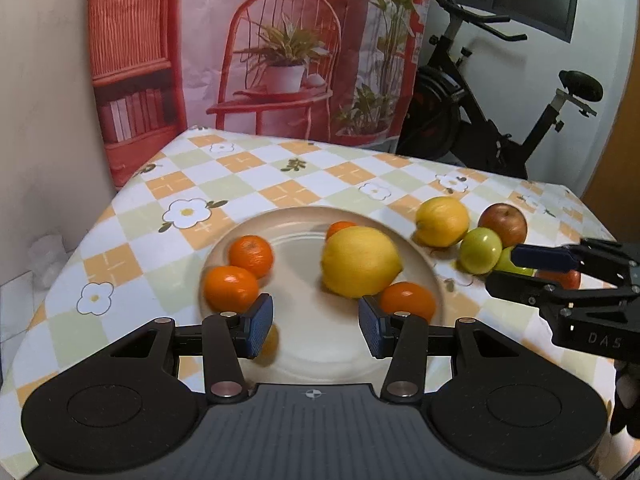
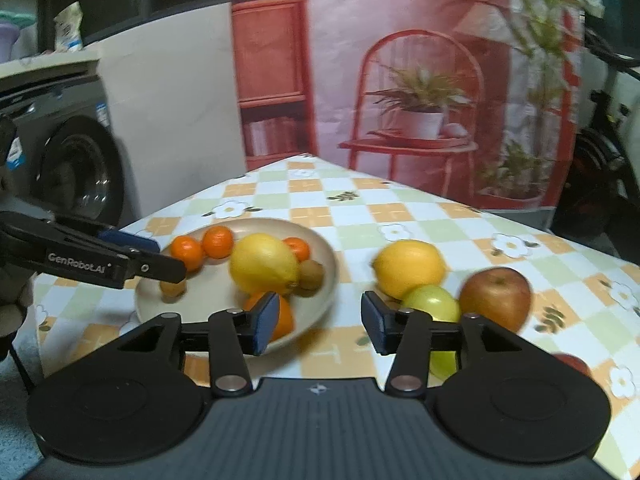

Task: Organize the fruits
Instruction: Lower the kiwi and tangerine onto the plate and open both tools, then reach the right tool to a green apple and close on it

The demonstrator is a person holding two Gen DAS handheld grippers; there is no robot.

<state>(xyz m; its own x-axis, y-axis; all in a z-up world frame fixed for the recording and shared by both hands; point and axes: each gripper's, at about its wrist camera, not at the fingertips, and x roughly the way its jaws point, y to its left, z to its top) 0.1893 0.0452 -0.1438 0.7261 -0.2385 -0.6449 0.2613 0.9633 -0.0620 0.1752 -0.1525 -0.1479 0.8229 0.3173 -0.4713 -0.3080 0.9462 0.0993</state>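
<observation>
A beige plate on the chequered tablecloth holds a large lemon and several oranges. In the right wrist view the plate also holds two kiwis. My left gripper hangs open over the plate's near side with nothing between its pads. To the right of the plate, a second lemon, a green apple and a red apple lie together on the cloth. My right gripper stands open and empty between the plate and these fruits. It shows in the left wrist view as the right gripper.
More green and red fruit lies partly hidden behind my right gripper's finger. A printed backdrop hangs behind the table. An exercise bike stands at the back right. A washing machine stands past the table's left edge.
</observation>
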